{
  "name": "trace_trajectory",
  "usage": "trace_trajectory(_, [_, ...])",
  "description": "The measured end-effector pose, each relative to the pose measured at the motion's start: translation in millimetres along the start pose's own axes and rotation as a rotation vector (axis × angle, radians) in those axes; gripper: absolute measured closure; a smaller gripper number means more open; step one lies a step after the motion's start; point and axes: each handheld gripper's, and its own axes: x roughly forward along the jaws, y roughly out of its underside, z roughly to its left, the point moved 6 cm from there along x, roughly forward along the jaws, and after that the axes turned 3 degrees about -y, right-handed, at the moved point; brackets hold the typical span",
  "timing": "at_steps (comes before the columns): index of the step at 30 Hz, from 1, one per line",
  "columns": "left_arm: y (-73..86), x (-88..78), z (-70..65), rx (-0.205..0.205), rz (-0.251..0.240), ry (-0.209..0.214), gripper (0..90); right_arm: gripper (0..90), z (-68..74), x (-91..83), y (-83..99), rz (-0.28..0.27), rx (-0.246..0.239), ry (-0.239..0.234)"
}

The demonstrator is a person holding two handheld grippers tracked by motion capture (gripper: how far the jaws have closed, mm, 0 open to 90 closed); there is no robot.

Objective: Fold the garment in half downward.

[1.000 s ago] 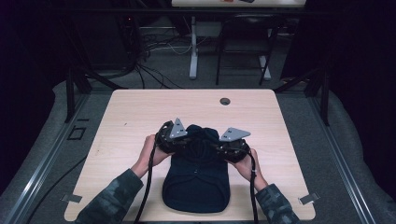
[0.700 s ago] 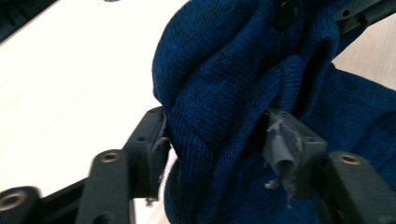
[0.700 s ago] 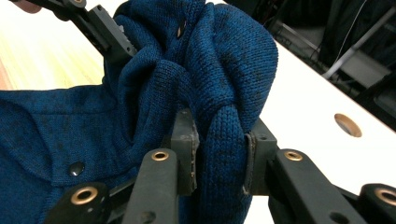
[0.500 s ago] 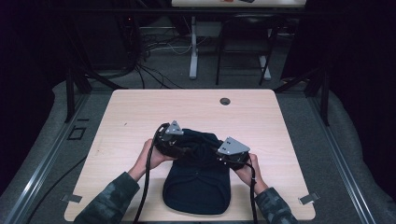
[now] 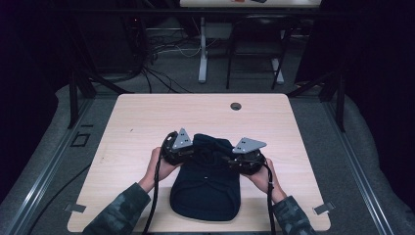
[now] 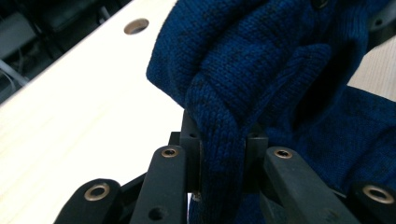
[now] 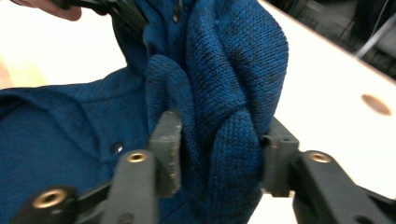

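**Folding the top of the knit over, one gripper on each side**

From the high view, the dark navy knitted garment [image 5: 205, 183] lay on the near half of the pale wooden table [image 5: 147, 117], its far edge bunched up between the two tools. The left gripper [image 5: 188, 149] sat at the garment's upper left corner and the right gripper [image 5: 234, 161] at its upper right, each with a hand behind it. The step looked to me like a fold of the far end, caught mid-way (the lower part lay flat and smooth).

In the left gripper view, the jaws were pressed tight on a thick rolled fold of the blue knit [image 6: 224, 154], having just been closing on it, with the round cable hole in the table [image 6: 136, 26] off beyond.

In the right gripper view, the jaws stood on either side of a fatter bunch of the same fabric [image 7: 219, 140]. The far pad touched the wool, while the near pad seemed to sit a shade off it; those jaws had just been opening, so I judged the grip was loosening rather than firm.

Next, I'd say, the right side needed a fresh, secure pinch before both hands carried the fold toward the person, kept level so the edge landed straight.
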Motion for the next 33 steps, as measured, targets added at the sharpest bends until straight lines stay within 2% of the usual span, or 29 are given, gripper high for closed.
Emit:
trace_trajectory(3, [-1.9,-0.6,-4.5,0.038,-0.002,-0.005,76.7,39.5,2.0,5.0,7.4,0.062,0.067,-0.051])
trace_trajectory(4, [-2.6,-0.7,-5.3,0.052,-0.005,-0.014,76.7,38.8,2.6,7.5,9.8,0.092,0.075,-0.054])
trace_trajectory(6, [-3.3,-2.2,-6.7,0.075,-0.01,-0.024,76.5,41.5,4.2,10.0,13.2,0.113,0.088,-0.048])
trace_trajectory(8, [-2.8,-3.9,-7.2,0.089,-0.023,-0.033,76.4,51.7,5.3,10.7,14.8,0.114,0.095,-0.043])
trace_trajectory(11, [0.3,-4.9,-7.5,0.096,-0.025,-0.025,75.9,60.4,5.9,10.1,15.3,0.113,0.096,-0.028])
trace_trajectory(13, [3.4,-3.9,-6.7,0.087,-0.016,-0.022,73.7,64.1,5.4,9.6,13.5,0.12,0.057,0.041])
trace_trajectory(15, [7.1,-3.3,-5.6,0.066,0.009,-0.004,68.8,65.5,6.4,9.7,11.4,0.115,0.043,0.053])
trace_trajectory(20, [17.3,-6.9,-3.8,-0.019,0.054,0.01,46.2,64.7,12.5,11.2,7.9,0.122,-0.035,0.091])
trace_trajectory(22, [23.1,-9.1,-5.3,-0.045,0.057,0.012,42.5,64.0,16.0,11.2,7.2,0.136,-0.052,0.097])
trace_trajectory(24, [30.0,-10.9,-6.2,-0.053,0.067,0.001,40.3,63.4,18.6,10.9,6.3,0.134,-0.052,0.089])
trace_trajectory(27, [39.8,-13.4,-6.6,-0.087,0.041,0.01,44.7,62.6,21.4,10.1,5.3,0.139,-0.05,0.081])
trace_trajectory(31, [47.9,-12.9,-7.2,-0.108,0.031,0.038,63.1,62.1,25.9,9.7,4.4,0.152,-0.036,0.076])
trace_trajectory(33, [49.6,-12.2,-9.4,-0.103,0.033,0.043,69.8,62.3,28.8,9.3,3.7,0.147,-0.037,0.078])
